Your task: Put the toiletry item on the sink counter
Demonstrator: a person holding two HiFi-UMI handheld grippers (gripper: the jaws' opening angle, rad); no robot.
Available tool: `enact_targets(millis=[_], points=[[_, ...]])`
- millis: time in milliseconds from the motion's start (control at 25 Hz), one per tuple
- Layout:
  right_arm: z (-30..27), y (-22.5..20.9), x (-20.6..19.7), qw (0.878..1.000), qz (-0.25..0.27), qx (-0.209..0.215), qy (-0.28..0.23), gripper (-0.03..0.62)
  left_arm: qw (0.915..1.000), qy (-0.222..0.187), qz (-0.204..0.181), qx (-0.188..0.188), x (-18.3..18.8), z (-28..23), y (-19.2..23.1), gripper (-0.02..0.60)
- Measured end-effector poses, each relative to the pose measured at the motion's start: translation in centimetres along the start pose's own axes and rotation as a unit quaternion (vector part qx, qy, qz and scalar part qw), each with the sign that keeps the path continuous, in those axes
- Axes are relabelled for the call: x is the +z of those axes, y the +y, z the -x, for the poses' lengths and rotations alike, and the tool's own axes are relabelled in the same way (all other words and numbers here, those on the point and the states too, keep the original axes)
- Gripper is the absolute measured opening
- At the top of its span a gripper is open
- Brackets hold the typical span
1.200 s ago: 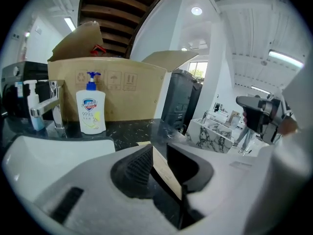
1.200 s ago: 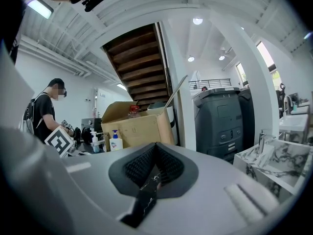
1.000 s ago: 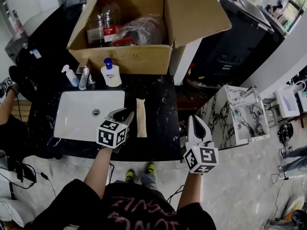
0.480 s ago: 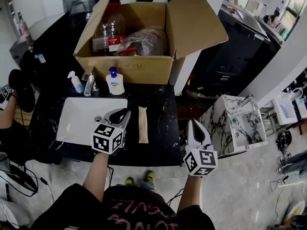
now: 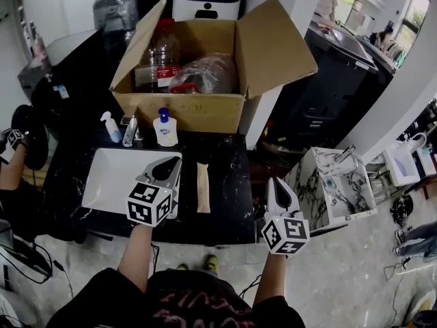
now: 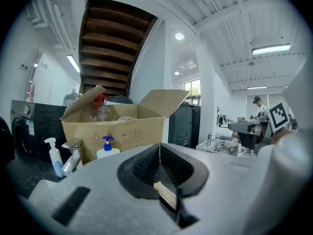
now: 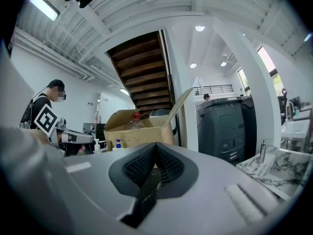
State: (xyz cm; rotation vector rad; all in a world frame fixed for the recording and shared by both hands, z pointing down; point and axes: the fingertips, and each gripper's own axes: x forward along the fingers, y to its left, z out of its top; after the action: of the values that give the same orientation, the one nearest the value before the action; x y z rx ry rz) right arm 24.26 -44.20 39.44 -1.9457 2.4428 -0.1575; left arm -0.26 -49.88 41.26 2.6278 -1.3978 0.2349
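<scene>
Head view.
- Box (image 5: 205,108): open cardboard, standing at the back of the counter (image 5: 229,183); the landmark for all entries.
- Tube (image 5: 203,186): the toiletry item, tan. It lies flat on the dark counter in front of the box's right half, apart from the box, with one end pointing towards it. Neither gripper touches it.
- Sink (image 5: 113,176): white, in front of the box's left half.
- Spray bottle (image 5: 111,126), faucet (image 5: 130,130), pump bottle (image 5: 164,127): in a row just in front of the box's front wall.
- Left gripper (image 5: 166,166): in front of the box's middle, well apart from it, over the sink's right edge and beside the tube.
- Right gripper (image 5: 278,186): in front of the box and to its right, past the counter's end.

Left gripper view.
- Left gripper (image 6: 159,146): the jaws have just been closing and the ribbed pads now meet with nothing between them.
- Box (image 6: 122,131): ahead and to the left.
- Pump bottle (image 6: 107,148), faucet (image 6: 72,155), spray bottle (image 6: 54,155): against the box's front.

Right gripper view.
- Right gripper (image 7: 155,146): pads pressed together and empty.
- Box (image 7: 142,131): ahead and slightly left.
- Pump bottle (image 7: 117,145): at the box's front.
</scene>
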Motion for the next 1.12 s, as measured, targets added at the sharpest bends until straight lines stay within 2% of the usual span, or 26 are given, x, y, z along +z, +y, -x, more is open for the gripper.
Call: enact_targets(millis=[280, 480, 840, 1120], points=[[0.4, -0.5, 1.1, 1.000, 0.002, -0.005, -0.011, 0.009, 0.9997, -0.018, -0.018, 0.003, 2.0, 0.6, -0.3, -0.009], [0.1, -0.5, 2.3, 1.000, 0.008, -0.005, -0.020, 0.009, 0.9990, -0.044, -0.008, 0.007, 3.9, 1.2, 0.3, -0.009], [-0.6, -0.1, 3.6, 0.999, 0.019, -0.004, -0.027, 0.009, 0.9976, -0.062, -0.022, 0.019, 6.1, 2.0, 1.2, -0.003], [-1.3, -0.2, 4.5, 0.999, 0.027, -0.011, -0.033, 0.009, 0.9966, -0.080, -0.018, 0.009, 7.6, 1.9, 1.4, -0.003]])
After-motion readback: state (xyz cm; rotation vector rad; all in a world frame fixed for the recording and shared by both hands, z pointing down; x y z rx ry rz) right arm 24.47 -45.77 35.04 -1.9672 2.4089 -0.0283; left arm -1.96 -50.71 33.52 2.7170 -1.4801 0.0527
